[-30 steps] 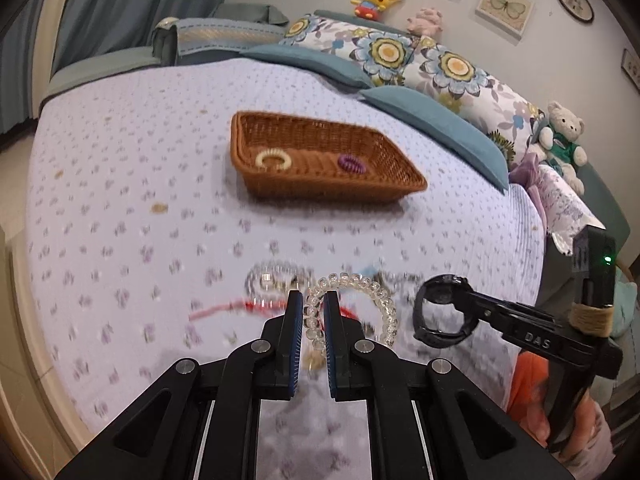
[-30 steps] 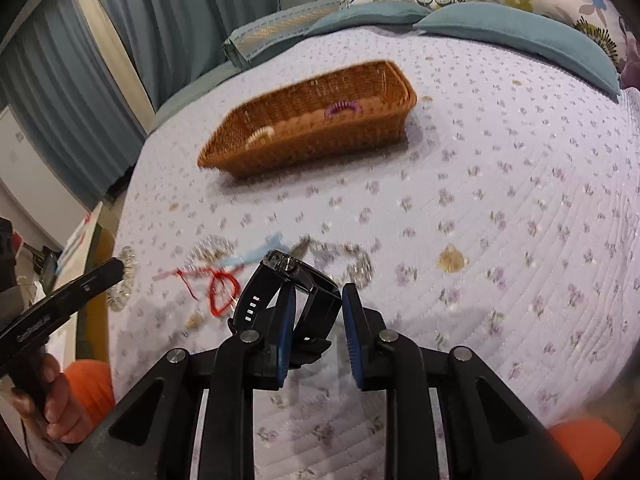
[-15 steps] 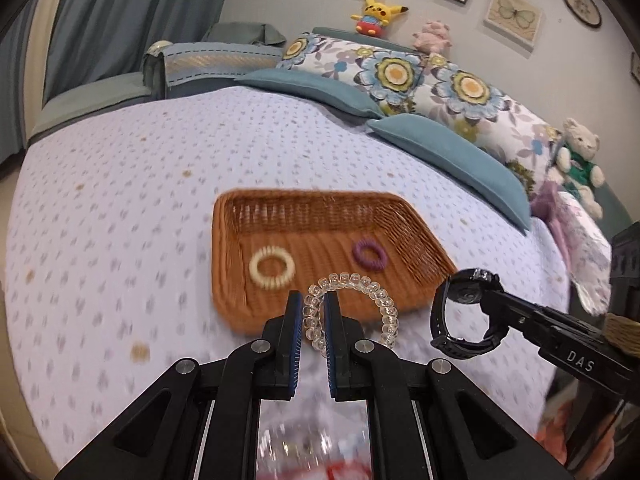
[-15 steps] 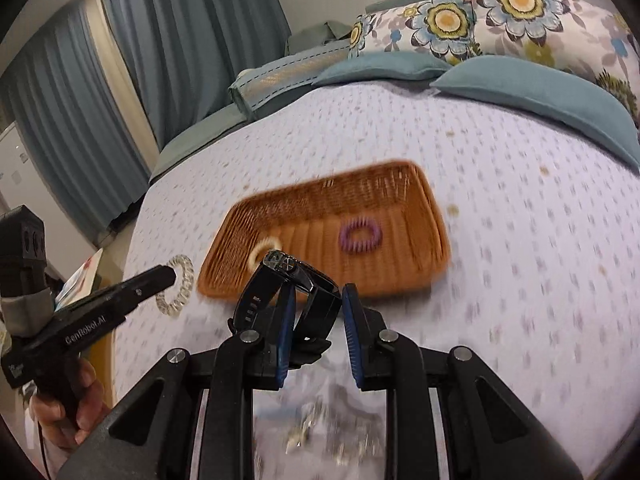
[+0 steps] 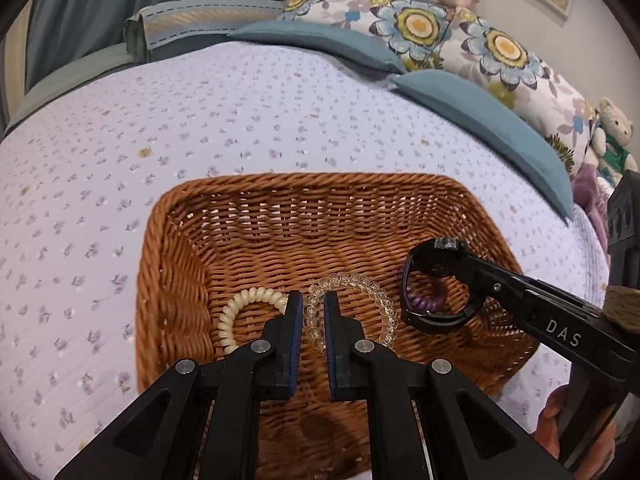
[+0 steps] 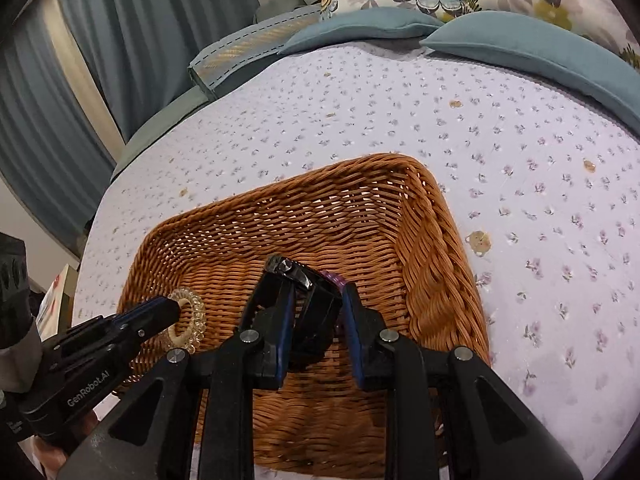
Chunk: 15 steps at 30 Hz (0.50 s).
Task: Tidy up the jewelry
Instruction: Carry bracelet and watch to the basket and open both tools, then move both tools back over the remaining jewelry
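I count one basket (image 5: 192, 248) on the bedspread (image 5: 100, 152), with four pieces in or over it: one cream coil ring (image 5: 236, 316) and one purple coil ring (image 5: 430, 298) lying on the basket floor, one clear bead bracelet (image 5: 372, 300) and one black watch (image 5: 434, 284) held above it. My left gripper (image 5: 310, 314) is narrowed on the bracelet, pinching its near side over the basket's front half, just beside the cream ring. My right gripper (image 6: 316, 308) clamps the watch (image 6: 308, 292) over the basket (image 6: 420, 240), right above the purple ring, which it mostly hides in the right wrist view. Behind the basket lie two teal pillows (image 5: 480, 120) and flowered cushions (image 5: 440, 36); one teddy bear (image 5: 612, 132) sits at the right edge.
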Each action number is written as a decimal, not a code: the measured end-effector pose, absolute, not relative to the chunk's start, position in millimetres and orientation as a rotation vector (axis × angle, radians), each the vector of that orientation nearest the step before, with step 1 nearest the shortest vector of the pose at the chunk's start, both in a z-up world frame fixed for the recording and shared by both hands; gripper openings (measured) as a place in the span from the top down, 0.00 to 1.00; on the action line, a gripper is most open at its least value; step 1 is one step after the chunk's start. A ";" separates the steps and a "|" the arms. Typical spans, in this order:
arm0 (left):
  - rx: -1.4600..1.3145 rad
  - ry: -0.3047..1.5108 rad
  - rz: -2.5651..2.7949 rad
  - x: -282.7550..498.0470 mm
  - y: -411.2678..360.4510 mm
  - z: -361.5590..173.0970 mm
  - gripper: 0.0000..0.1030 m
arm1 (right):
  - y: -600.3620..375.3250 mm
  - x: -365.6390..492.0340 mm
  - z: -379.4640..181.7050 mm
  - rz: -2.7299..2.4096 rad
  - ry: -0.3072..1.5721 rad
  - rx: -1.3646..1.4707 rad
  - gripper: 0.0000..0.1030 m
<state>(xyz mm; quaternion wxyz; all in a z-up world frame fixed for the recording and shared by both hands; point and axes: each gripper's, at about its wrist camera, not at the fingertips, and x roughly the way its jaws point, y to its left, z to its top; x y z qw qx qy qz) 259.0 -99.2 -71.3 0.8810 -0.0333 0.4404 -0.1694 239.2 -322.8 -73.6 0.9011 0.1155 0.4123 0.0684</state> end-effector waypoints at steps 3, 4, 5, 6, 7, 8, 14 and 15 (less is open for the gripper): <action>-0.061 0.936 -0.345 263.7 -102.4 -79.9 0.90 | -325.3 238.4 -74.0 0.141 0.858 0.246 0.80; -0.064 0.944 -0.345 265.0 -102.5 -83.2 0.90 | -326.1 238.0 -73.4 0.142 0.859 0.250 0.80; -0.069 0.950 -0.349 265.6 -101.8 -85.8 0.89 | -327.6 237.0 -74.4 0.141 0.860 0.254 0.80; -0.072 0.954 -0.347 265.3 -100.1 -87.1 0.89 | -327.6 237.2 -73.8 0.141 0.861 0.256 0.80; -0.076 0.960 -0.344 266.0 -99.1 -88.0 0.89 | -328.1 236.5 -73.8 0.140 0.861 0.259 0.80; -0.081 0.962 -0.348 266.3 -98.3 -87.7 0.88 | -329.1 235.5 -74.2 0.140 0.863 0.263 0.80; -0.090 0.908 -0.346 254.0 -92.3 -72.5 0.53 | -329.5 224.2 -61.1 0.141 0.820 0.275 0.49; -0.086 0.899 -0.343 251.6 -91.8 -69.1 0.53 | -328.1 221.8 -58.0 0.137 0.813 0.266 0.49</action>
